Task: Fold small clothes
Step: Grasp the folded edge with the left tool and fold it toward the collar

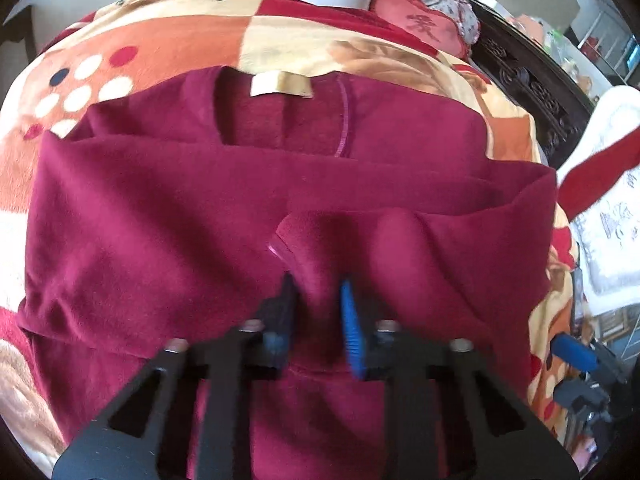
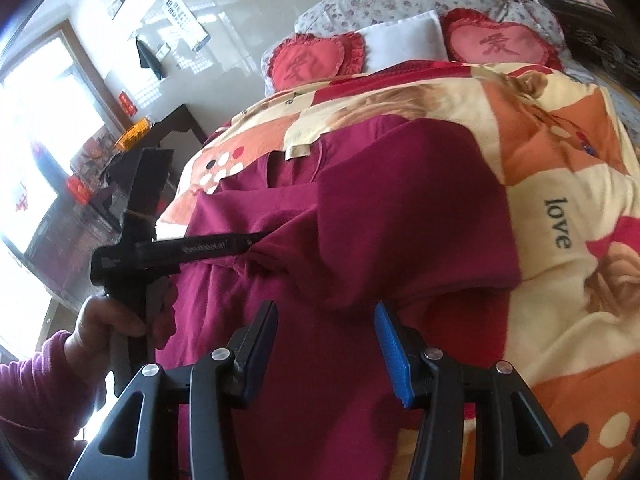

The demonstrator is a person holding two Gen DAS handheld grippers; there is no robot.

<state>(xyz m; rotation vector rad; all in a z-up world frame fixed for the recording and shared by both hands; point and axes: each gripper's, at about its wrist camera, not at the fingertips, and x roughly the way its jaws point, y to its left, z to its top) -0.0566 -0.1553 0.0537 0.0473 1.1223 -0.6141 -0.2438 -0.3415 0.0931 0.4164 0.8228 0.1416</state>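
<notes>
A maroon fleece top (image 1: 160, 216) lies on the bed, collar and cream neck label (image 1: 281, 89) at the far side. A sleeve is folded across its body. My left gripper (image 1: 317, 292) is shut on a fold of the sleeve cuff (image 1: 316, 240). In the right wrist view the left gripper (image 2: 260, 240) pinches the cloth from the left, held by a hand. My right gripper (image 2: 325, 312) is open and empty, just above the near edge of the folded top (image 2: 400, 216). It also shows low at the right of the left wrist view (image 1: 574, 354).
The top lies on an orange, cream and red patterned blanket (image 2: 560, 168). Heart-shaped red cushions (image 2: 498, 46) and a white pillow (image 2: 404, 38) sit at the bed's head. A dark carved bed frame (image 1: 528, 84) runs along the right; a dark side table (image 2: 176, 128) stands left.
</notes>
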